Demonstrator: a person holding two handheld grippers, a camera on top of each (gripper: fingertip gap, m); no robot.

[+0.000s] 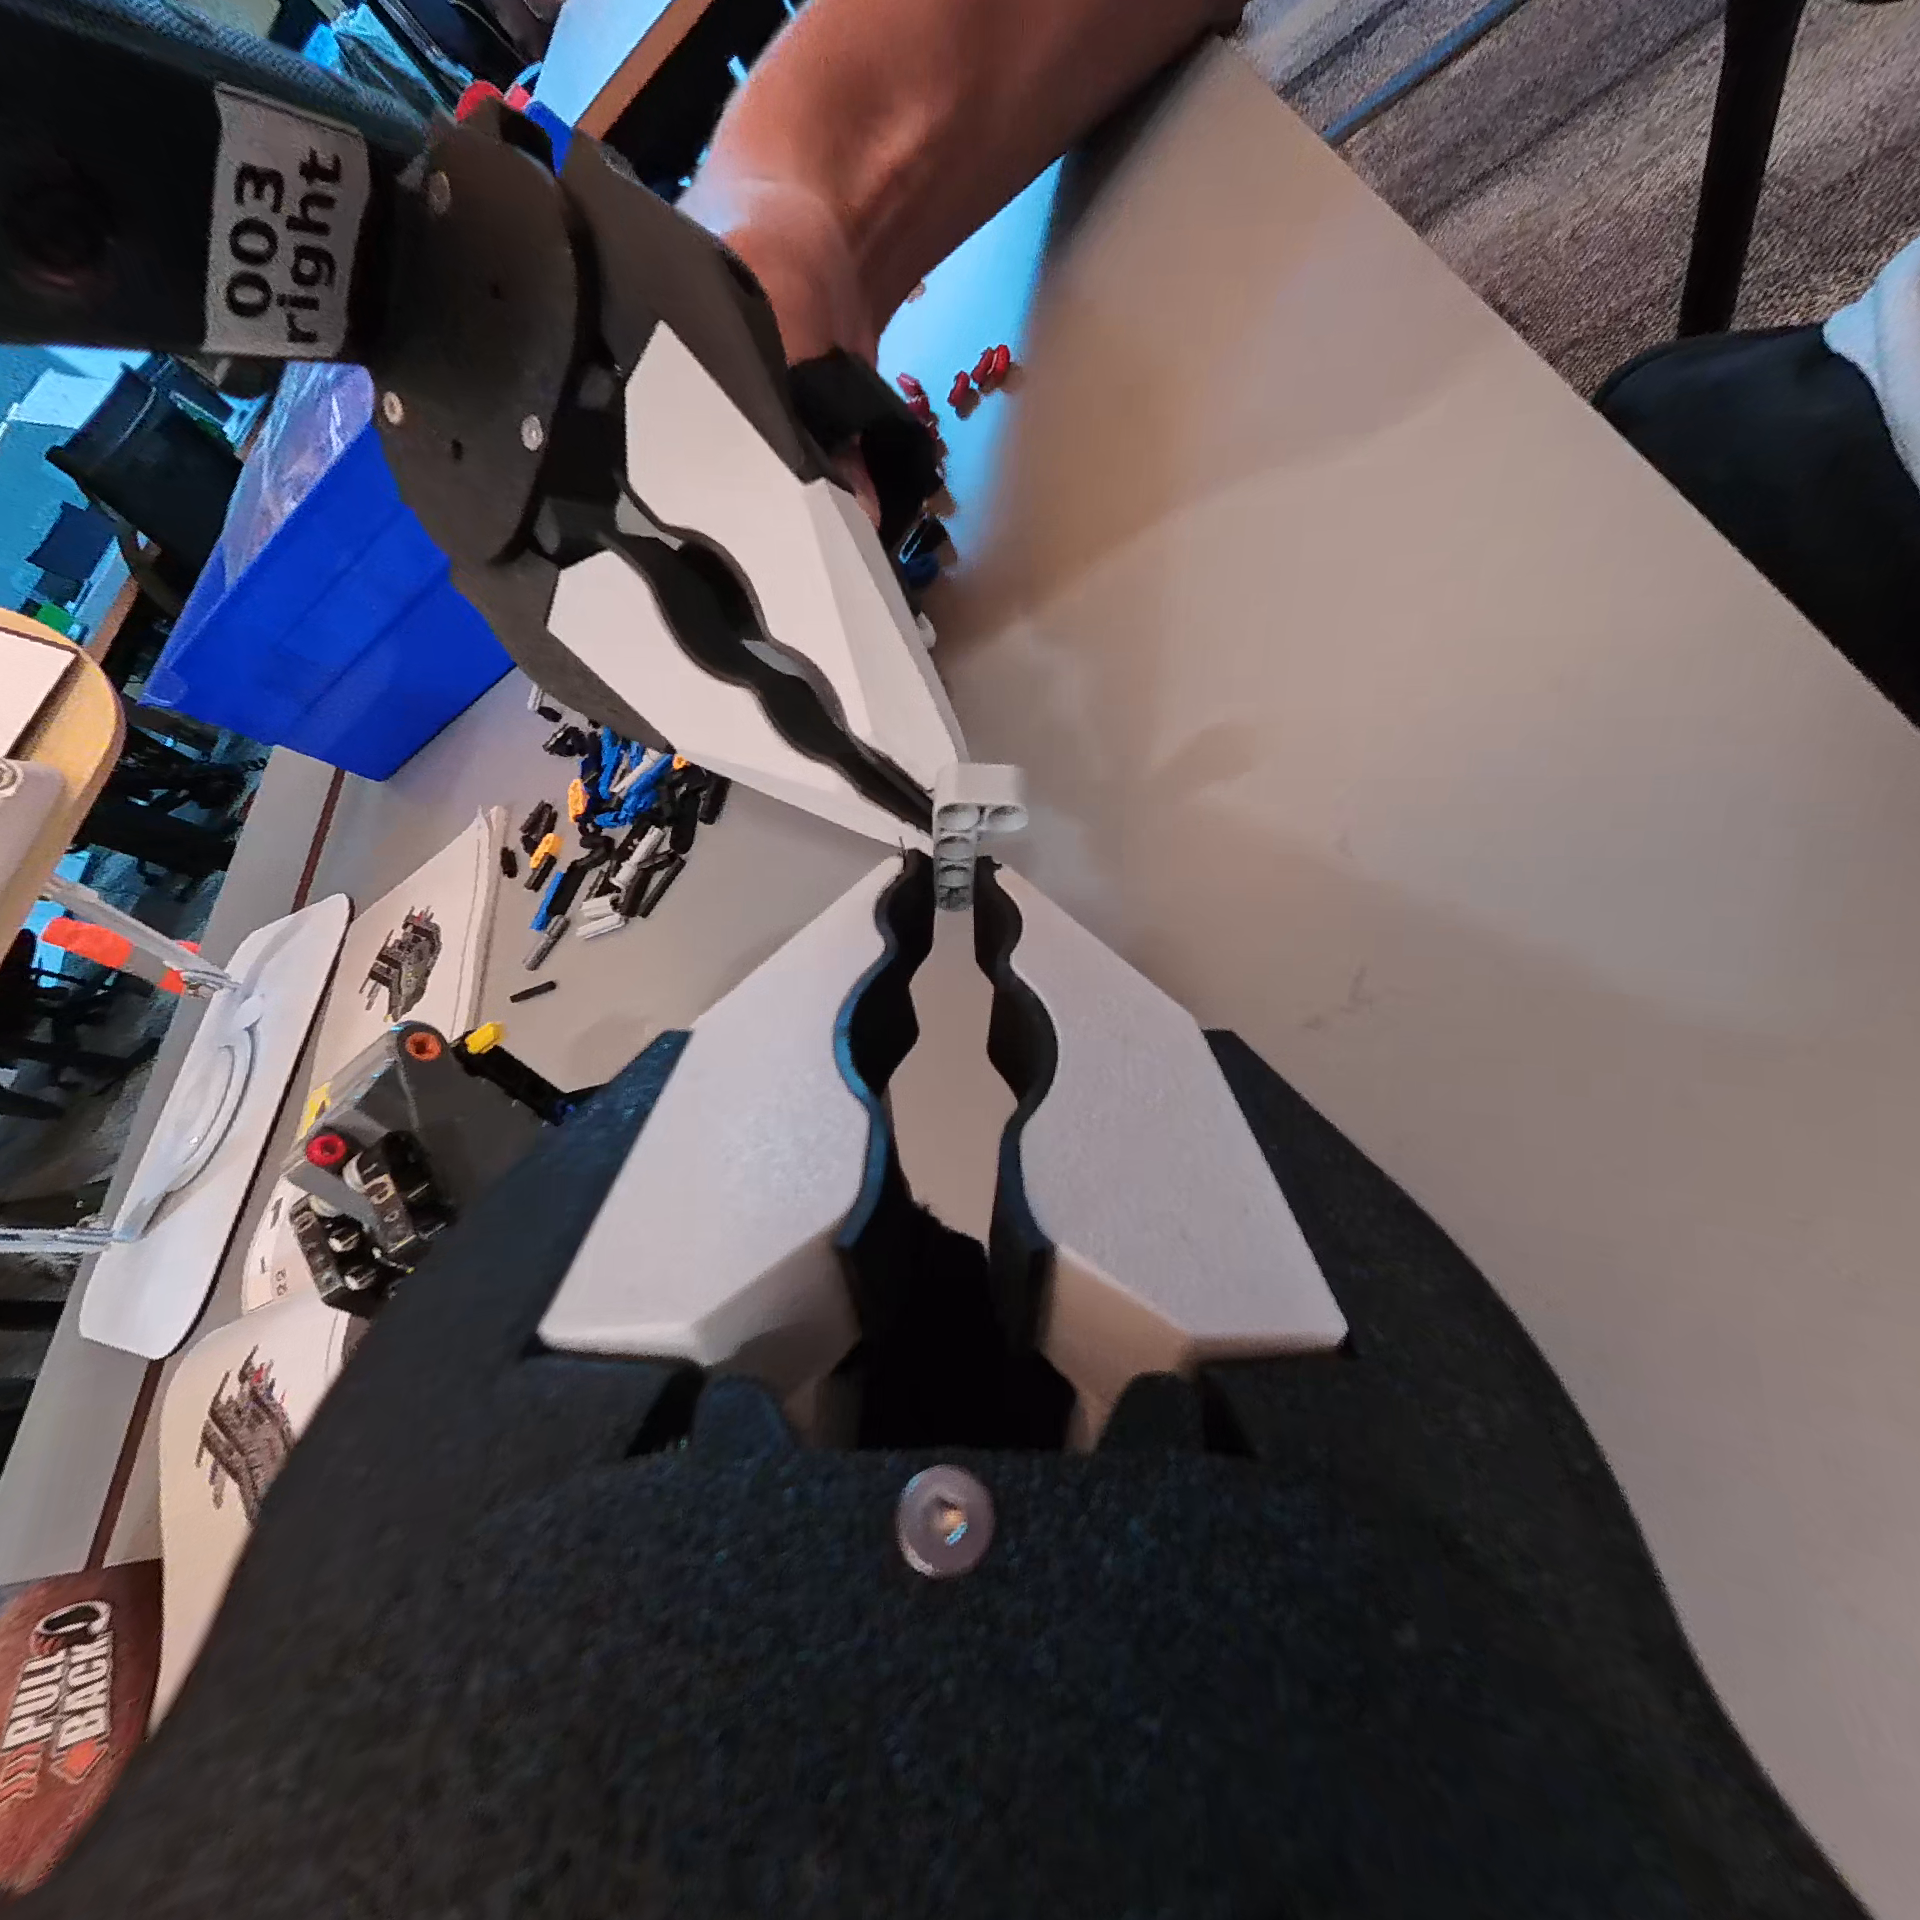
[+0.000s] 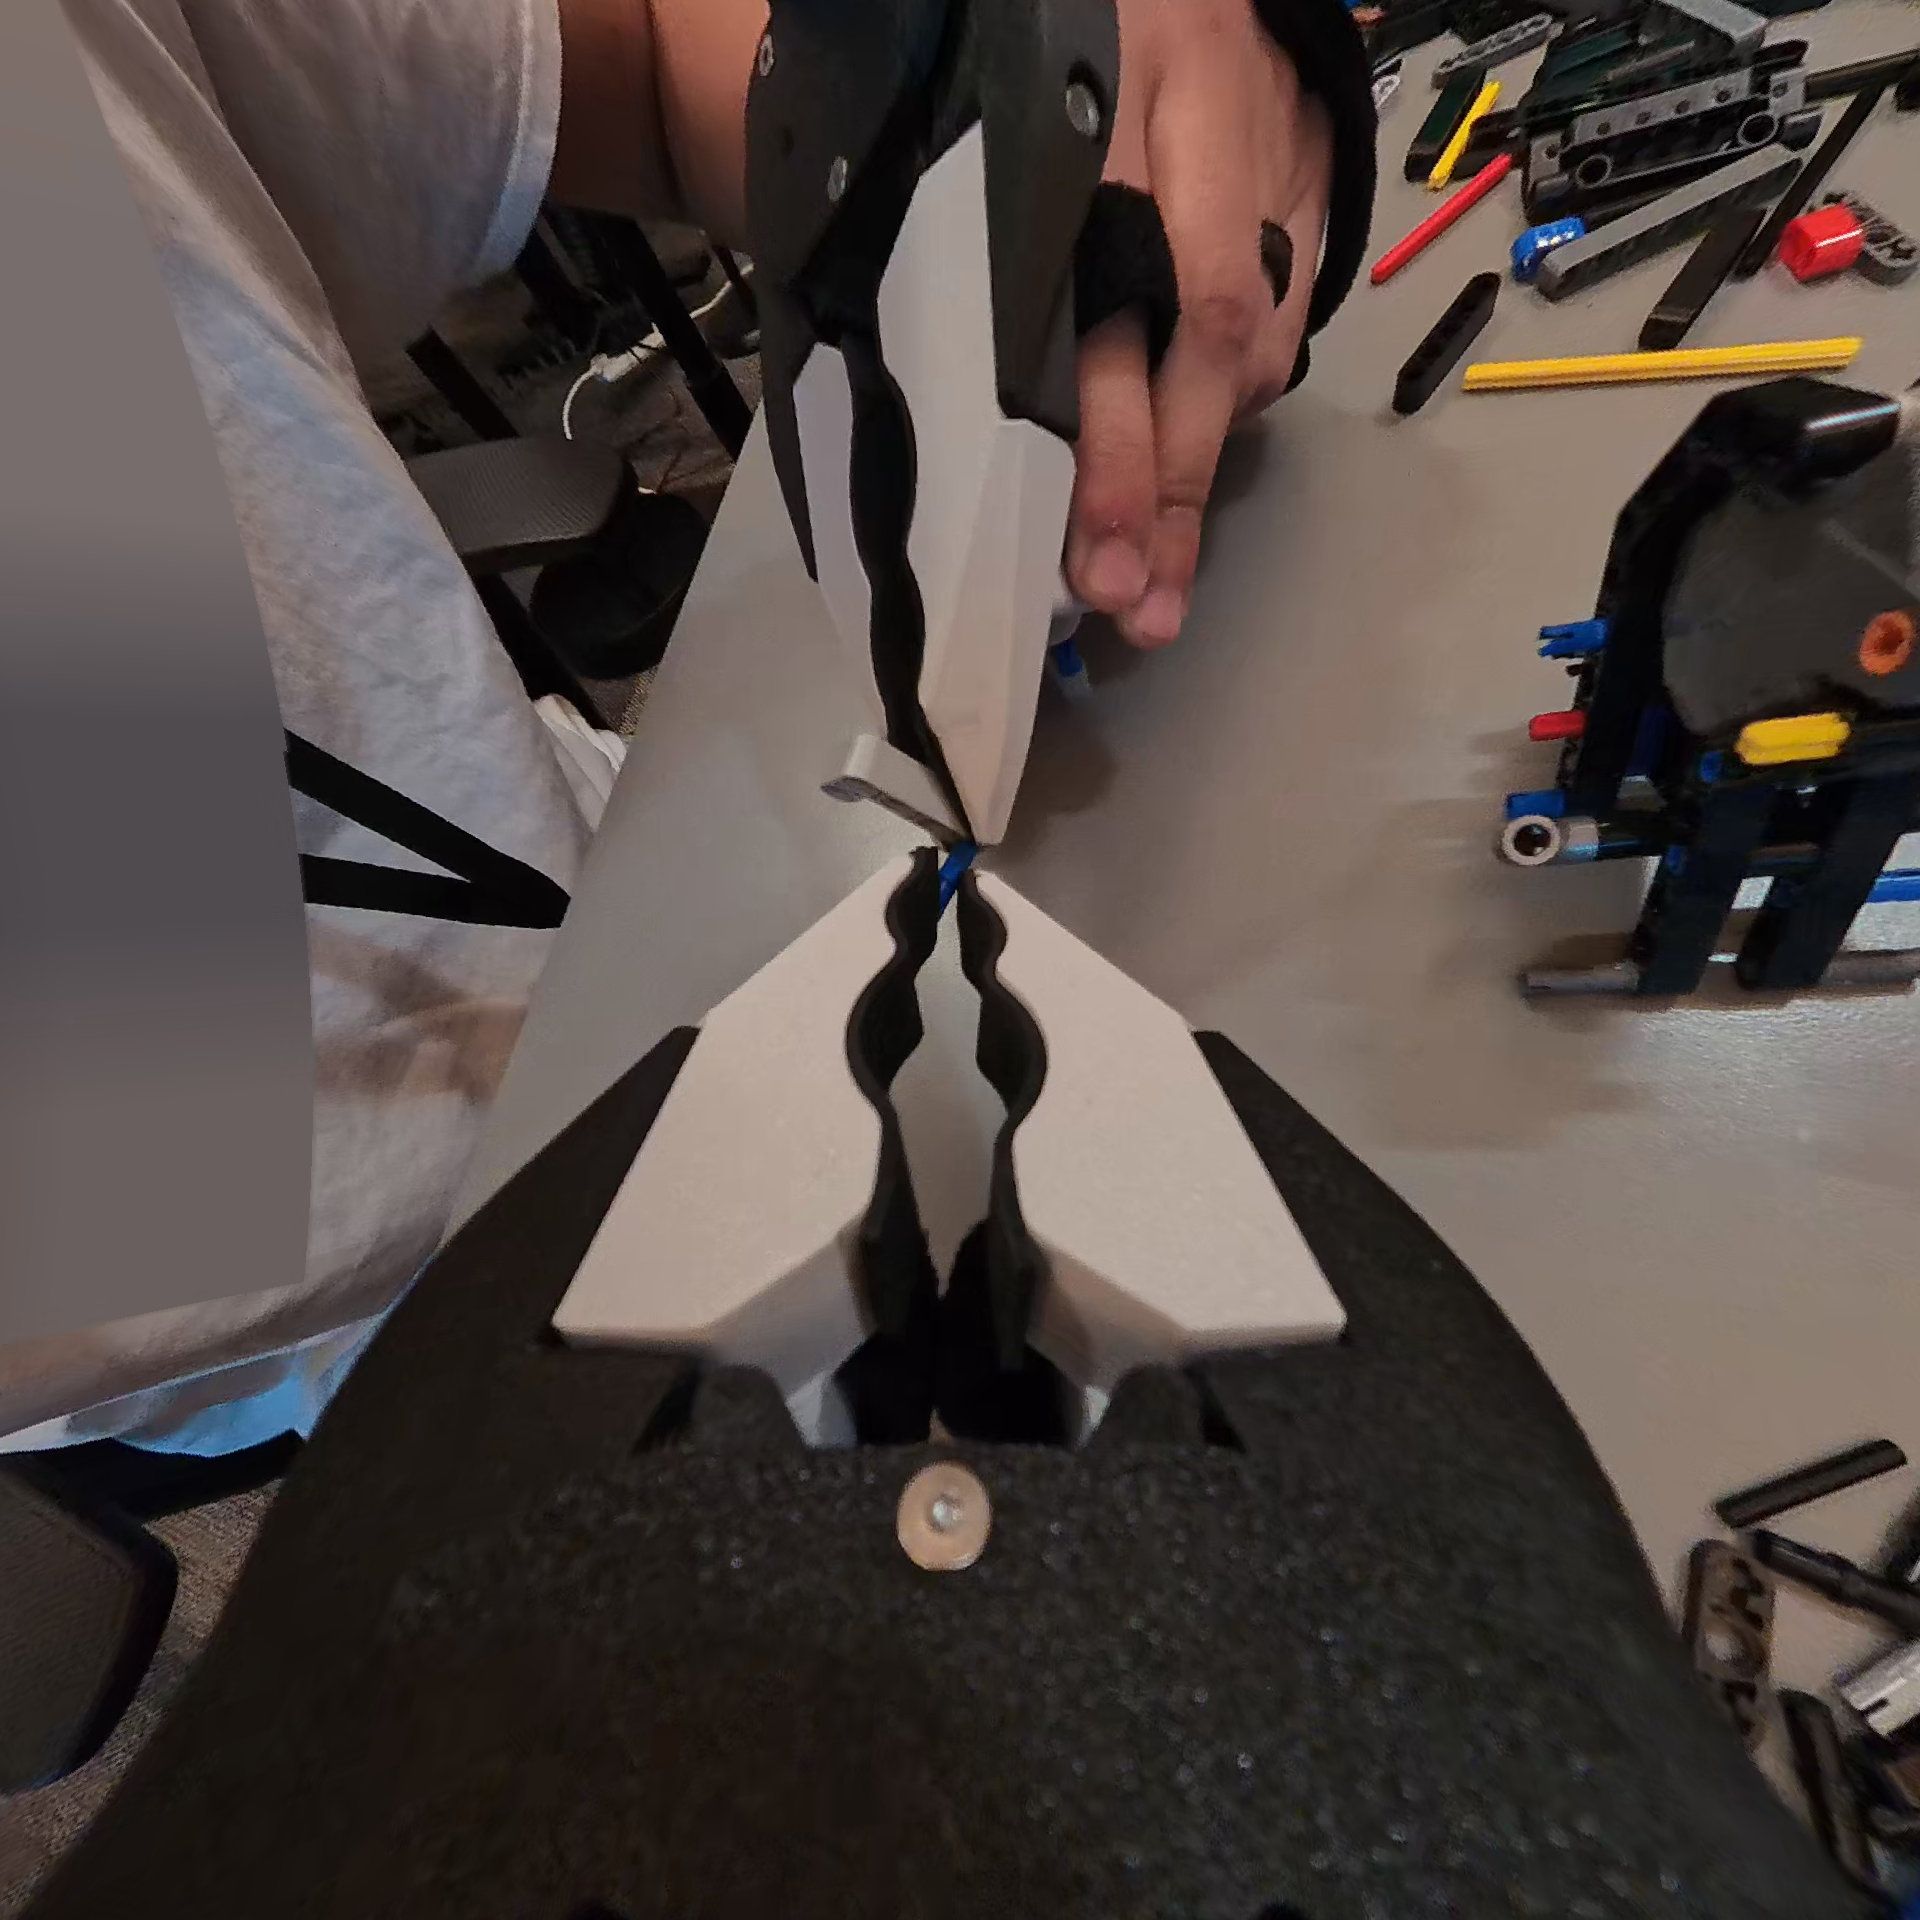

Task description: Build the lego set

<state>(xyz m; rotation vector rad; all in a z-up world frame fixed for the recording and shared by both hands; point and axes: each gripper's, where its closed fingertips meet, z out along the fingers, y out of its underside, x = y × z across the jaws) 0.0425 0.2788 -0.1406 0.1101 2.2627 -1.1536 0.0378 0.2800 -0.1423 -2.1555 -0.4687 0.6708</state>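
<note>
Small L-shaped grey beam pinched at the tip of the left tongs, held above the tabletop near its edge. Blue pin clamped in the right tongs, both pairs nearly closed, tip to tip. Step in hand, by the look of it: seating the pin into a hole of the beam. Next: lining pin with hole, then pressing straight along its axis. Half-built black model standing well apart; loose parts scattered beyond.
</note>
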